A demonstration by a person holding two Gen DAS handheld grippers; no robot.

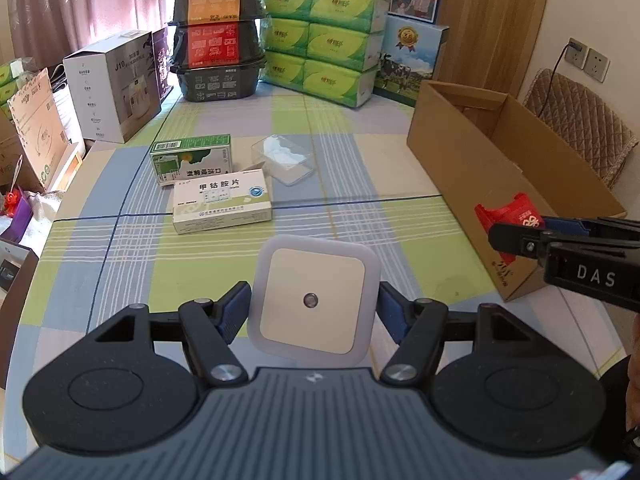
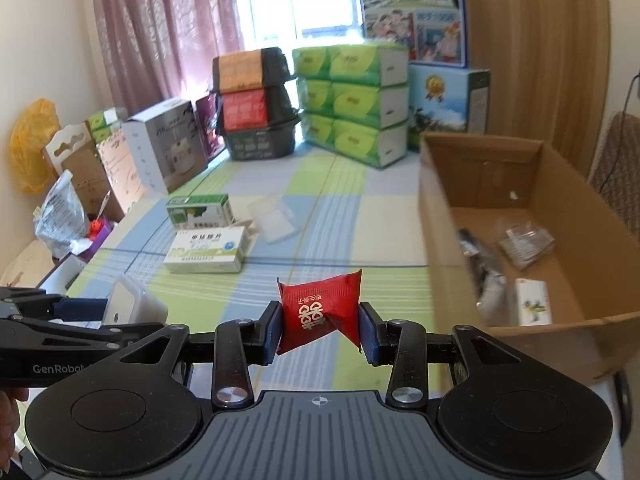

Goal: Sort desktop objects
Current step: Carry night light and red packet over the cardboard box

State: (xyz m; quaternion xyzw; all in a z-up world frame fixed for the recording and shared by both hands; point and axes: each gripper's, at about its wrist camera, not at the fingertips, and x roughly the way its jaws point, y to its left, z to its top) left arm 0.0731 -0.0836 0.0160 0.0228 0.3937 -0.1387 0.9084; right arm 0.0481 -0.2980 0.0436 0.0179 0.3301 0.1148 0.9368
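White night light point(image 1: 312, 304) is clamped in the left claw point(image 1: 312, 312); a red packet point(image 2: 320, 312) is pinched by the right claw point(image 2: 322, 326).

Two medicine boxes point(image 1: 208, 184) are lying mid-table point(image 1: 340, 152), clear plastic case point(image 1: 284, 158) just to their right. Cardboard box point(image 1: 480, 176) is sitting at table's right w/ packets point(image 2: 524, 244) inside. Tissue packs point(image 1: 324, 40) are standing stacked at the back.
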